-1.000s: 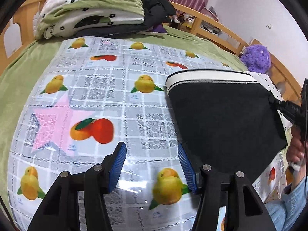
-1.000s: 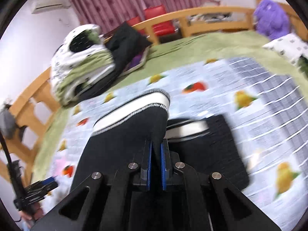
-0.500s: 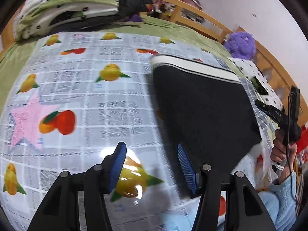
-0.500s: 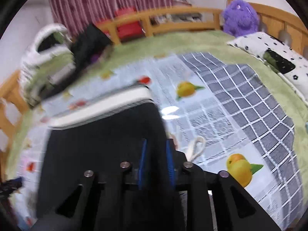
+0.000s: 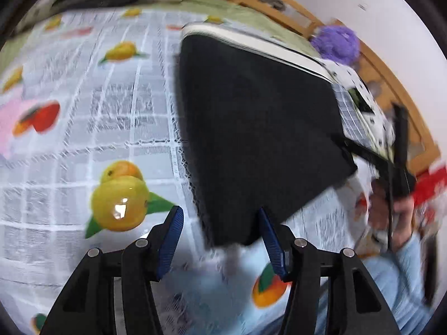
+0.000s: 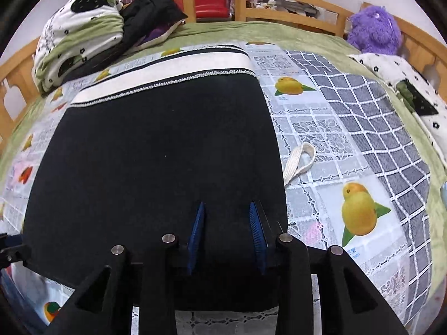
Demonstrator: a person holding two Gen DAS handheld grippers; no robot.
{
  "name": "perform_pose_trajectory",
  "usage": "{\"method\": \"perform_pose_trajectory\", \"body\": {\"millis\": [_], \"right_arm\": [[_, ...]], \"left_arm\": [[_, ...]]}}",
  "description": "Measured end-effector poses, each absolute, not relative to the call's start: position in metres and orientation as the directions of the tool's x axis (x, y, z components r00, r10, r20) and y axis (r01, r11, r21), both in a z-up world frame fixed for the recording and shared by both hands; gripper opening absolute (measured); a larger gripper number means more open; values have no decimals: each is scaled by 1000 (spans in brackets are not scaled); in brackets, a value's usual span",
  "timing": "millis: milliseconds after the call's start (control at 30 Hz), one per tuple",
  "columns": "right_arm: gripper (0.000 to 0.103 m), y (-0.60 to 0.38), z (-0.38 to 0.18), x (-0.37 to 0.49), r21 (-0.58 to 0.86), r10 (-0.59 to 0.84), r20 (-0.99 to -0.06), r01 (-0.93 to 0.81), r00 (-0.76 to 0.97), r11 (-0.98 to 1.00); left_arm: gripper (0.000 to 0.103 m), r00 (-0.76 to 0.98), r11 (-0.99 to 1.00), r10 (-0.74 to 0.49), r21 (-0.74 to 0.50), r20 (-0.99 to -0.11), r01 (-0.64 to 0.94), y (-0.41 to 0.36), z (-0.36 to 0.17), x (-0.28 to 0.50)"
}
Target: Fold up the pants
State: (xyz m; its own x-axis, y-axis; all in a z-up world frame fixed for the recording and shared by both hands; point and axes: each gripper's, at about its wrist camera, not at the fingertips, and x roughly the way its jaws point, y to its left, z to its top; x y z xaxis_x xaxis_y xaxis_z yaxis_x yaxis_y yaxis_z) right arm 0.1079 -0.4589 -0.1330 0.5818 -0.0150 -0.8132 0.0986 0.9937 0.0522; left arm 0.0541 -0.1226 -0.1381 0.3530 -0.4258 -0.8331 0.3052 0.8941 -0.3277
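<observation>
**Pants laid flat, right tool letting go**

Lowered since a second before: right tool [image 6: 226,237], then pinched shut on a raised fold of the black pants [image 6: 156,150], now tipped steeply down over them with blue pads parting, cloth beneath and between but not squeezed. Lay folded flat on the fruit-print cloth [image 6: 360,212] across the bed [image 6: 301,32], white waistband [image 6: 167,67] at the far edge, a white drawstring loop [image 6: 300,159] poking out on the right side. Swung closer as well: left tool [image 5: 220,237], angled downward, pads held apart over the near corner of the pants, not gripping. Seen blurred at right in the left view: a hand [image 5: 396,209] in a light blue sleeve [image 5: 402,273].
</observation>
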Motion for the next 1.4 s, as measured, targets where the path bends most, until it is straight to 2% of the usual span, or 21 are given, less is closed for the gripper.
{"method": "perform_pose_trajectory", "body": {"millis": [100, 200, 300, 333, 367, 500, 600, 667, 767, 900, 933, 967, 1000, 1067, 1200, 1333, 1400], "right_arm": [[39, -457, -134, 108, 48, -16, -811, 93, 585, 995], [43, -452, -135, 110, 25, -33, -811, 91, 584, 996], [44, -450, -135, 110, 16, -42, -812, 96, 582, 995], [44, -450, -135, 110, 18, -42, -812, 97, 582, 995], [44, -451, -134, 110, 20, -40, -812, 97, 582, 995], [44, -450, -134, 108, 33, -23, -816, 87, 578, 996], [44, -440, -134, 104, 8, -23, -812, 51, 583, 999], [45, -436, -135, 103, -26, -43, -809, 36, 587, 999], [45, -443, -130, 103, 18, -2, -814, 29, 581, 999], [45, -466, -111, 101, 127, 58, -789, 70, 612, 989], [45, -472, -106, 101, 147, 66, -776, 78, 627, 986], [45, -478, -102, 103, 169, 77, -765, 83, 640, 982], [48, -485, -99, 106, 194, 88, -755, 92, 650, 977], [54, -498, -98, 118, 224, 92, -754, 123, 651, 967], [54, -509, -110, 148, 209, 86, -799, 141, 596, 968], [54, -512, -125, 168, 230, 123, -802, 113, 585, 967], [58, -512, -131, 174, 235, 133, -798, 99, 588, 967]], "left_arm": [[53, 372, 894, -346, -183, -861, 409, -139, -137, 35], [53, 381, 902, -251, -73, -890, 425, -160, -150, 38], [36, 422, 921, -154, 25, -893, 388, -170, -159, 49], [19, 443, 921, -166, 22, -881, 390, -172, -158, 49], [14, 463, 927, -190, -3, -866, 374, -172, -153, 51], [11, 559, 960, -263, -153, -787, 236, -138, -126, 61], [11, 466, 966, -235, -153, -853, 207, -126, -148, 74], [16, 412, 957, -273, -200, -869, 212, -119, -158, 72], [27, 381, 956, -276, -210, -882, 206, -108, -151, 63], [28, 421, 954, -287, -216, -860, 210, -86, -118, 60], [40, 437, 950, -302, -230, -847, 211, -82, -108, 63], [57, 455, 946, -317, -245, -832, 210, -79, -99, 67], [62, 478, 942, -332, -263, -813, 208, -75, -90, 74], [63, 505, 939, -341, -267, -793, 215, -76, -79, 84], [63, 502, 939, -338, -247, -796, 240, -96, -73, 128], [63, 465, 925, -372, -279, -803, 258, -112, -93, 169], [62, 454, 925, -373, -284, -809, 253, -121, -107, 184]]}}
